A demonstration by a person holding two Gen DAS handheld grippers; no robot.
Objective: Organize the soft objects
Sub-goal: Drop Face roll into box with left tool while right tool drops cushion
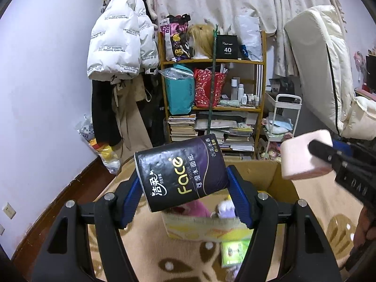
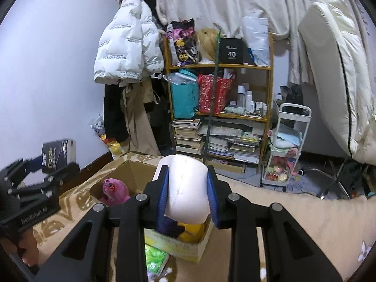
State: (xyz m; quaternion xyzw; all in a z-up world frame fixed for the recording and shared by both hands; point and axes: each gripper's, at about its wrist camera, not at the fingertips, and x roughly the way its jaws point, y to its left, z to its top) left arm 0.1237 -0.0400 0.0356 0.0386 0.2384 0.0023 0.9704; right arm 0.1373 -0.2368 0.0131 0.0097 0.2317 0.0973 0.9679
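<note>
Left tool [image 1: 185,185] is clenched on a black tissue pack [image 1: 181,174], held tilted in the air above the open cardboard box [image 1: 263,171] that sits on the patterned blanket [image 1: 145,242]. Right tool [image 2: 188,192] grips a pale pink sponge block [image 2: 185,188], squeezed between its blue pads [image 2: 212,197], also raised over the box. Inside the box lie a pink plush toy [image 2: 114,191] near its far left corner and a yellow one [image 2: 192,230] under the sponge. A green packet [image 1: 233,251] lies on the blanket just beside the box's near wall.
</note>
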